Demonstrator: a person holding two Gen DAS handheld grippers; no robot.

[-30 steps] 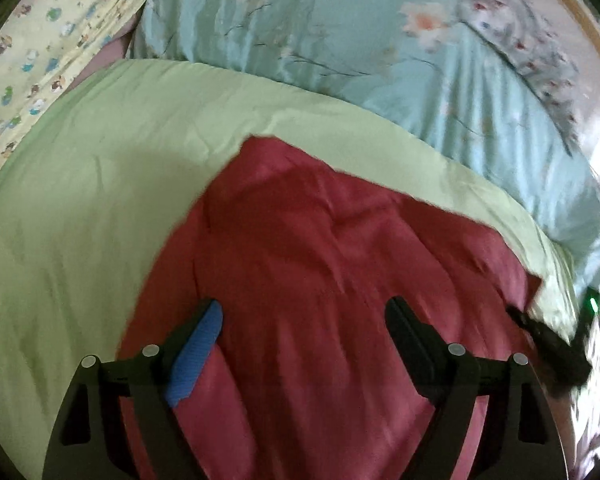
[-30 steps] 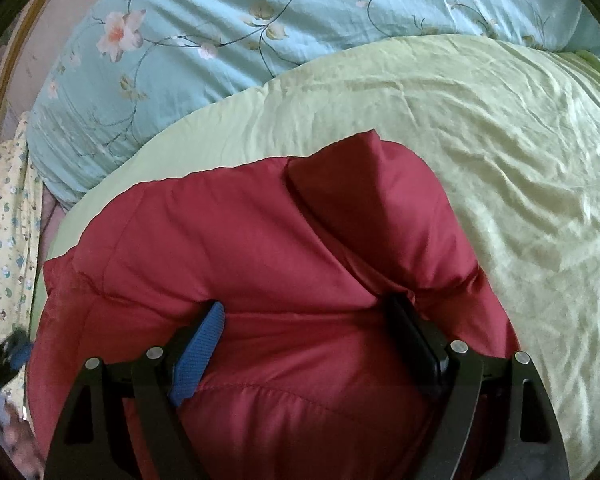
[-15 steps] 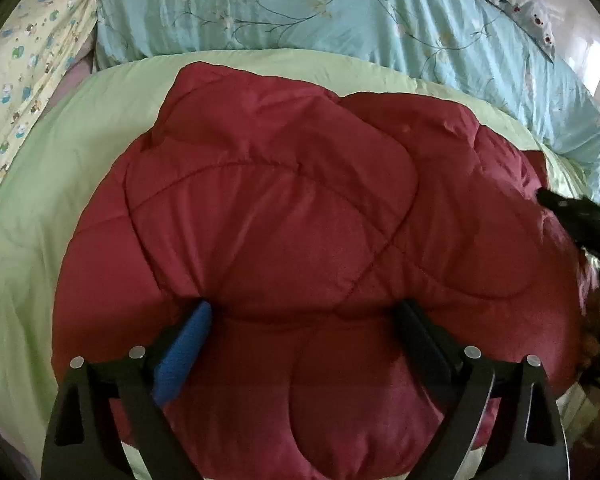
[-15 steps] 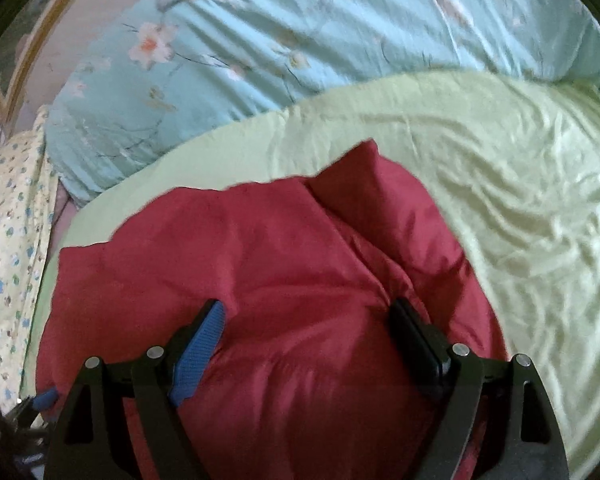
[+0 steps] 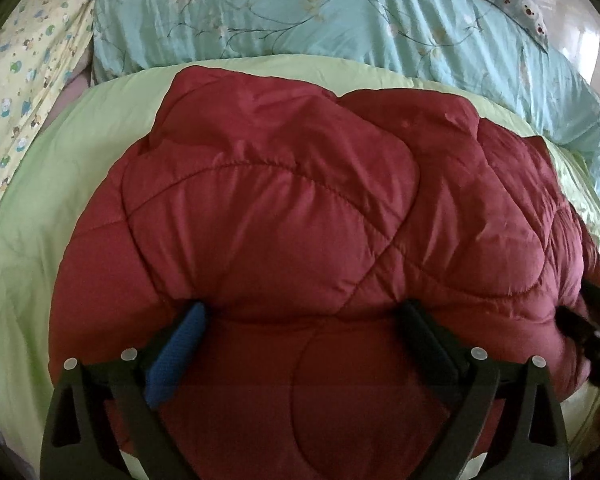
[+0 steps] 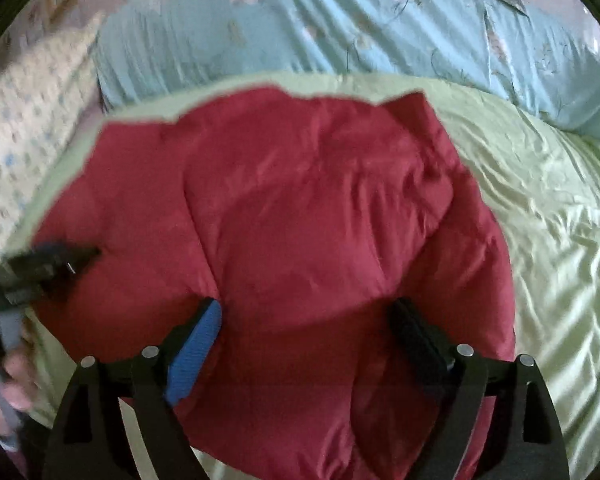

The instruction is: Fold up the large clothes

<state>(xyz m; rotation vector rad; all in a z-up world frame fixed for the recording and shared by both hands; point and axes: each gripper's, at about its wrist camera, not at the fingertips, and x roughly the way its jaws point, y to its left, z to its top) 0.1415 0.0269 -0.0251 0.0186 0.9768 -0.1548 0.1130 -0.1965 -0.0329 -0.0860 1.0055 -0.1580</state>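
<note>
A dark red quilted puffer jacket (image 5: 300, 220) lies bunched on a light green sheet (image 5: 60, 184); it also shows in the right wrist view (image 6: 300, 220). My left gripper (image 5: 302, 312) is open, jaws wide, low over the jacket's near part with nothing between the fingers. My right gripper (image 6: 304, 308) is open too, low over the jacket's near right part. The left gripper appears at the left edge of the right wrist view (image 6: 52, 260), blurred. The right gripper shows dark at the right edge of the left wrist view (image 5: 596, 320).
A light blue floral quilt (image 5: 340, 16) lies along the far side of the bed. A yellow patterned cloth (image 5: 16, 92) lies at the far left. Green sheet (image 6: 552, 240) stretches to the right of the jacket.
Both grippers have pulled back and now look over the whole jacket. The jacket has gone from spread flatter to a bunched, rounded heap. Both grippers stayed open.
</note>
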